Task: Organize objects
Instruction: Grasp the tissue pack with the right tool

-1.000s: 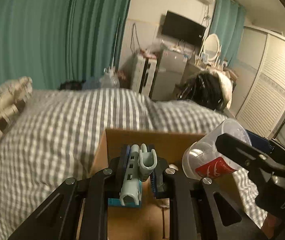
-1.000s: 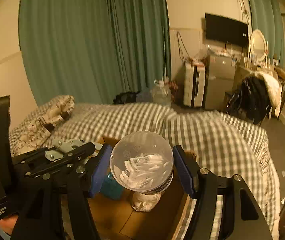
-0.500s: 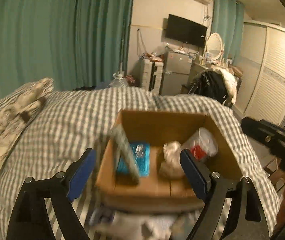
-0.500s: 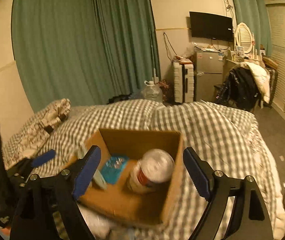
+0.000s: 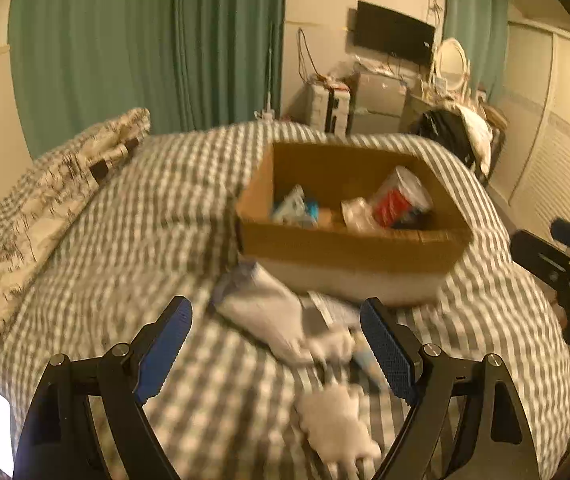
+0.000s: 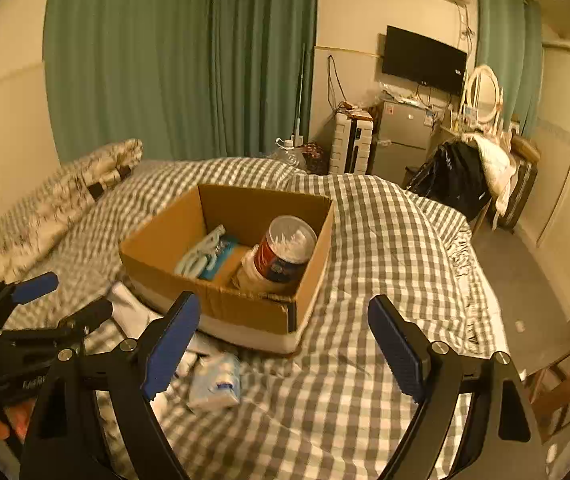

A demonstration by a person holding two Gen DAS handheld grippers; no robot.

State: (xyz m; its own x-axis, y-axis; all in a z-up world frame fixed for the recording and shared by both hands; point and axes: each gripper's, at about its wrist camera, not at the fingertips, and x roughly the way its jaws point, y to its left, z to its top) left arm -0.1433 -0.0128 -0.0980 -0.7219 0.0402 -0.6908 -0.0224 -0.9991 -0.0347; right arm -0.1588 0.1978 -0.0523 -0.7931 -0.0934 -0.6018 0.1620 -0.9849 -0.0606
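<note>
At the lower left of the right wrist view, our left gripper (image 6: pixel 61 296) reaches in, its jaws apart and empty. Just right of it, loose white packets (image 6: pixel 216 378) lie on the checked bedspread (image 6: pixel 385 240), not yet put away. At centre sits the cardboard box (image 6: pixel 221 300), which holds a pale blue clip (image 6: pixel 199 254) on its left side and a clear tub with a red label (image 6: pixel 285 248) on its right. Our right gripper (image 6: pixel 285 344) frames the bottom, wide open, gripping nothing. We judge the tidying partly done. In the left wrist view, the packets are blurred, so we cannot tell what they are.
</note>
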